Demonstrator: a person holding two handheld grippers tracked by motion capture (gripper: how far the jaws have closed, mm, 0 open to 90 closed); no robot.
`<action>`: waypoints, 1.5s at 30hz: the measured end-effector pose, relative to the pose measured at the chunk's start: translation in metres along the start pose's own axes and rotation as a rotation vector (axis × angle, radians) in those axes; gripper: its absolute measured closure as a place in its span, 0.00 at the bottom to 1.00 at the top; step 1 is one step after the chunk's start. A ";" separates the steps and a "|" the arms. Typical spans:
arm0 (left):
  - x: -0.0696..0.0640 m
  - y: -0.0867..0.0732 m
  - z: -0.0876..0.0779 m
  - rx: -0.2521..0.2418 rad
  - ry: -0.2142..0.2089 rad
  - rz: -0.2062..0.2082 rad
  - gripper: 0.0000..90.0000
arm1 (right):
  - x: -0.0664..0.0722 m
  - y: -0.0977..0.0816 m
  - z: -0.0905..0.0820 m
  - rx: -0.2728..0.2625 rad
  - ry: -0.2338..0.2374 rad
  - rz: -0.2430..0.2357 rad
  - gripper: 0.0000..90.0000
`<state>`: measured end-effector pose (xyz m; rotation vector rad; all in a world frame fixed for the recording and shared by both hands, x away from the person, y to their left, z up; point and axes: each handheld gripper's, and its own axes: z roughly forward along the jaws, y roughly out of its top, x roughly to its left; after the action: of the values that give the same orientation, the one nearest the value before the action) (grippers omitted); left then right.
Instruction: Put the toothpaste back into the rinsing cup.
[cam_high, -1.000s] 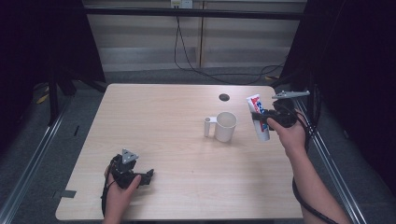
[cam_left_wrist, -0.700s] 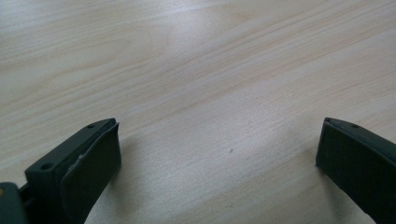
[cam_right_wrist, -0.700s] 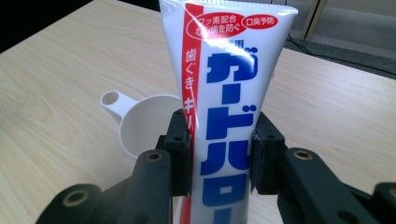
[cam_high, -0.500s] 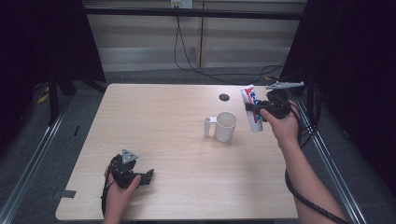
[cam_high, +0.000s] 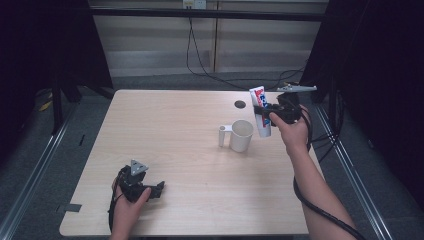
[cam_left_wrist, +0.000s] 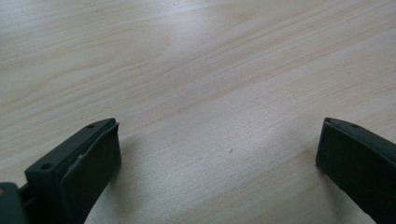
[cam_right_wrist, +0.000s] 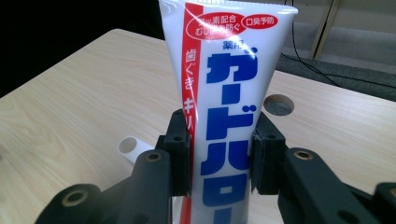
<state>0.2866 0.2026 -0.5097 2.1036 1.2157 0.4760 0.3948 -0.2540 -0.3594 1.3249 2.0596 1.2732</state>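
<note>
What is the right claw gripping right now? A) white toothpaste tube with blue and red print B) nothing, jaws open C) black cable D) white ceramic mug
A: the right claw is shut on the white toothpaste tube with blue and red print, held upright beside the white mug.

The left hand (cam_high: 131, 197) rests low at the near left, its forearm coming in from the near edge. The left gripper (cam_high: 159, 188) points right with its jaws spread wide apart. The right arm reaches to the far right, hand (cam_high: 295, 131) raised. The right gripper (cam_high: 261, 111) points left, jaws clamped.
</note>
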 end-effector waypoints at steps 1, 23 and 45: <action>0.000 0.000 0.000 0.000 0.000 0.000 0.00 | 0.002 0.001 0.003 -0.005 0.003 -0.004 0.73; 0.000 0.000 0.000 0.000 0.000 0.001 0.00 | 0.016 0.003 0.024 -0.062 0.023 -0.011 0.72; 0.000 0.000 0.000 -0.001 0.001 0.000 0.00 | 0.026 -0.002 0.057 -0.063 0.011 -0.033 0.71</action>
<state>0.2867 0.2026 -0.5098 2.1029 1.2156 0.4782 0.4211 -0.2047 -0.3867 1.2546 2.0228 1.3226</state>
